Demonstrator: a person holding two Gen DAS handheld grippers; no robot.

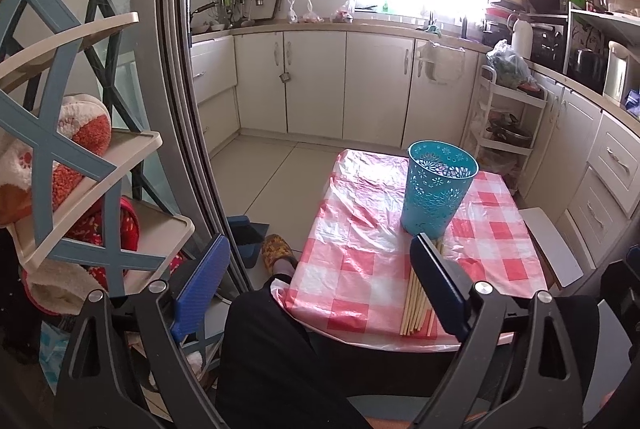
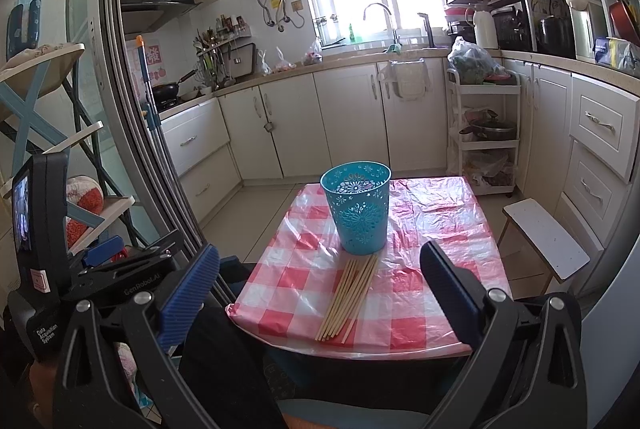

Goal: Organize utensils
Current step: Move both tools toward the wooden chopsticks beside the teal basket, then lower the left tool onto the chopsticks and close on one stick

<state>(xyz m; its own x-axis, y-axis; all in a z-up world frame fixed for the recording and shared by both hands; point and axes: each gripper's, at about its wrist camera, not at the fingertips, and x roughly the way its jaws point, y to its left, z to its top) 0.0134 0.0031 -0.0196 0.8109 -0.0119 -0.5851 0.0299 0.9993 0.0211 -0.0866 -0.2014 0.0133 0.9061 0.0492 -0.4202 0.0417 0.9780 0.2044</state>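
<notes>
A bundle of several wooden chopsticks point(image 2: 349, 296) lies on the red-and-white checked tablecloth point(image 2: 432, 229), pointing at a teal perforated holder cup point(image 2: 357, 207) that stands upright behind it. My right gripper point(image 2: 320, 303) is open and empty, held above the table's near edge with the chopsticks between its fingers in view. My left gripper point(image 1: 320, 289) is open and empty, off the table's left front; its right finger point(image 1: 438, 287) partly hides the chopsticks point(image 1: 418, 303). The cup point(image 1: 440, 189) also shows in the left wrist view.
A shoe rack point(image 1: 92, 189) with slippers and a sliding door frame point(image 1: 184, 109) stand at the left. A white stool point(image 2: 544, 237) sits right of the table. White cabinets point(image 2: 344, 121) and a trolley point(image 2: 486, 133) line the back. My knee point(image 1: 272, 349) is below the table edge.
</notes>
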